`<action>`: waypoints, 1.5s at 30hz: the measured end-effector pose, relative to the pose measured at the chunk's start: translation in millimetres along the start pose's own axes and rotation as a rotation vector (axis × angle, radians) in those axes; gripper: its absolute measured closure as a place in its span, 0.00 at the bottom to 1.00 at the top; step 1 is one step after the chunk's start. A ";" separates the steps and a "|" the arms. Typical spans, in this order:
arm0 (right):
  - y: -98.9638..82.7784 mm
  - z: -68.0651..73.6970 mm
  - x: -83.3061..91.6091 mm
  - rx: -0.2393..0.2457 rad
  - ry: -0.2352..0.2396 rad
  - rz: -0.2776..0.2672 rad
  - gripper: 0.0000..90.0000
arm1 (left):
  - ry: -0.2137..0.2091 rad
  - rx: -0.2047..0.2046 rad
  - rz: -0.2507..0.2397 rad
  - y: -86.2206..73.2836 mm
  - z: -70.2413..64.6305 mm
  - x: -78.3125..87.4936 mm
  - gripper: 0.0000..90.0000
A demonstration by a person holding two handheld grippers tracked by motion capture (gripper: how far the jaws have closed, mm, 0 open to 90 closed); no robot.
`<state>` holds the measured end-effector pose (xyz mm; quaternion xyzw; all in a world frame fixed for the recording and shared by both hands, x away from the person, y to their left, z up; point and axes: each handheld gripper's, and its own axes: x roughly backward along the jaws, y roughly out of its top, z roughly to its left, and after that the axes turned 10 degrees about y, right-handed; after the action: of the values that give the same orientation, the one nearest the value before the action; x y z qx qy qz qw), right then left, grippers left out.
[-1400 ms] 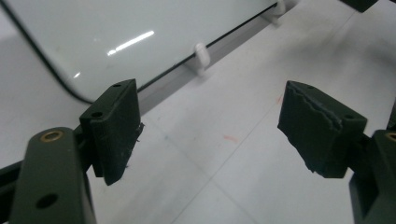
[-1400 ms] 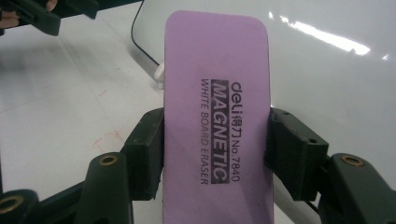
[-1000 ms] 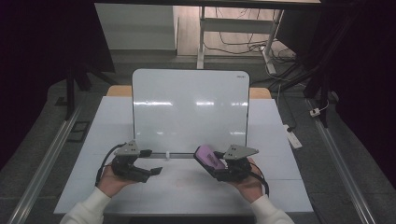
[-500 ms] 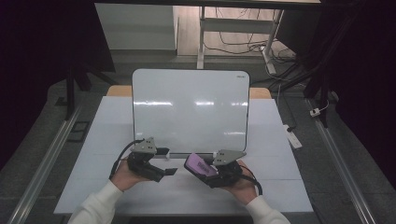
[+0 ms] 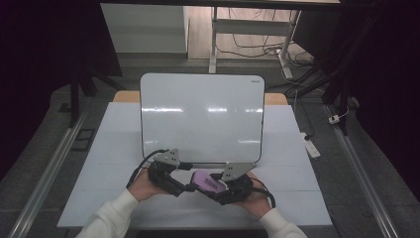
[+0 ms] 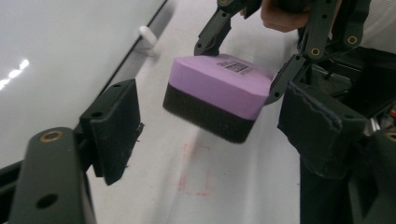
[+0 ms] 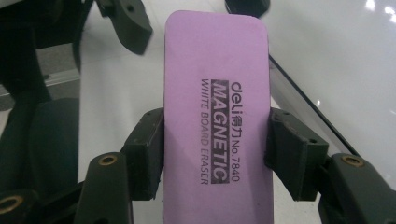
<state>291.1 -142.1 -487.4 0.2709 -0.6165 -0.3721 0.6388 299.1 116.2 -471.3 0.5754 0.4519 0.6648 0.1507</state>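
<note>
A purple whiteboard eraser (image 5: pixel 205 181) with a black felt underside is held just above the table in front of the whiteboard (image 5: pixel 202 116). My right gripper (image 5: pixel 214 186) is shut on it, and its pads (image 7: pixel 149 154) press the long sides of the eraser (image 7: pixel 217 93). My left gripper (image 5: pixel 188 186) faces it from the left. Its jaws have just been closing, with the free end of the eraser (image 6: pixel 219 88) between them. Both pads (image 6: pixel 116 126) still stand clear of the eraser, so this gripper (image 6: pixel 210 128) is open.
The whiteboard leans upright at the back of the white table (image 5: pixel 297 198), its lower edge just behind both hands. A faint red rectangle (image 6: pixel 196 172) is marked on the table below the eraser. Dark floor and rails flank the table.
My left gripper has moved right to the eraser, and its jaws have narrowed around the eraser's end. The right gripper has shifted slightly left and toward the front with the eraser.
</note>
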 end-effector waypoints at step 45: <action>9.6 17.9 12.0 0.060 -0.314 -0.038 0.44 | 0.065 0.301 -0.075 0.1 15.2 4.8 0.44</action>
<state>274.3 -144.3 -471.0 0.2403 -0.7143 -0.4033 0.5191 311.5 126.1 -469.3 0.5524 0.5723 0.6017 0.0727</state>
